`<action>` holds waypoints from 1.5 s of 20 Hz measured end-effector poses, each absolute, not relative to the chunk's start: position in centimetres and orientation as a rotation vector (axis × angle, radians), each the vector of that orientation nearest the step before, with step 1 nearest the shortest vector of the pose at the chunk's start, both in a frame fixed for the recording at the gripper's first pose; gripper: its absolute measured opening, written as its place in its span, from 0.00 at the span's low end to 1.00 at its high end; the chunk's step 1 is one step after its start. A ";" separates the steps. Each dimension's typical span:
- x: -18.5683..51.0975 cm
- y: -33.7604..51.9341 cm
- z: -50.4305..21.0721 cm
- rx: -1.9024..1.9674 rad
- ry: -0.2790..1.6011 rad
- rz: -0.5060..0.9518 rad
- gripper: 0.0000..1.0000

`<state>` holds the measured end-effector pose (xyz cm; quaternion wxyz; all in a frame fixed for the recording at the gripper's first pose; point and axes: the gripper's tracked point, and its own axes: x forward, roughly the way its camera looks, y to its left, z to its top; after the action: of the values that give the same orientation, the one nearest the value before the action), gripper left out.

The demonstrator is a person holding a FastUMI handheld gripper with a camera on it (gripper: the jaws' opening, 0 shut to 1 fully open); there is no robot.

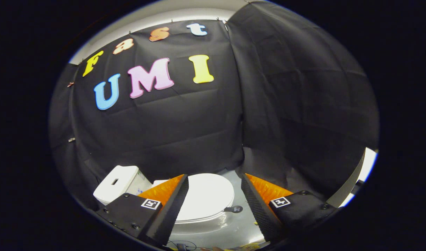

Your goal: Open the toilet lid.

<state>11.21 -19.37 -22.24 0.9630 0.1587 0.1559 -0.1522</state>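
Observation:
A white toilet stands below and ahead of me, its lid (207,195) lying flat and closed over the bowl. The white tank (118,183) with a flush button on top sits beyond my left finger. My gripper (214,181) hovers above the toilet, open wide, with nothing between the fingers. The lid shows in the gap between the two fingers, some way below them. The left finger (171,198) covers the lid's tank-side edge.
Black cloth walls close the booth behind and to the right of the toilet. A small dark tag (233,209) lies on the grey floor (233,226) beside the bowl. Thin cables lie on the floor near the bowl's front. A bright opening (366,167) shows past the right wall.

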 end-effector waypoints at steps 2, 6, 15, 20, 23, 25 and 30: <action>12.3 -21.3 -27.0 0.358 0.391 -0.328 0.99; 14.1 -23.6 -35.6 0.480 0.521 -0.347 0.99; 15.8 -23.5 -49.1 0.864 0.664 -0.386 0.98; 16.3 -22.7 -52.3 1.105 0.657 -0.390 0.86; 17.3 -21.5 -54.4 1.224 0.664 -0.384 0.76; 17.5 -21.4 -53.9 1.288 0.643 -0.359 0.56; 18.5 -21.1 -53.1 1.360 0.571 -0.305 0.33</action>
<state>18.51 -21.09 -53.13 0.7297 0.6173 0.2593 -0.1386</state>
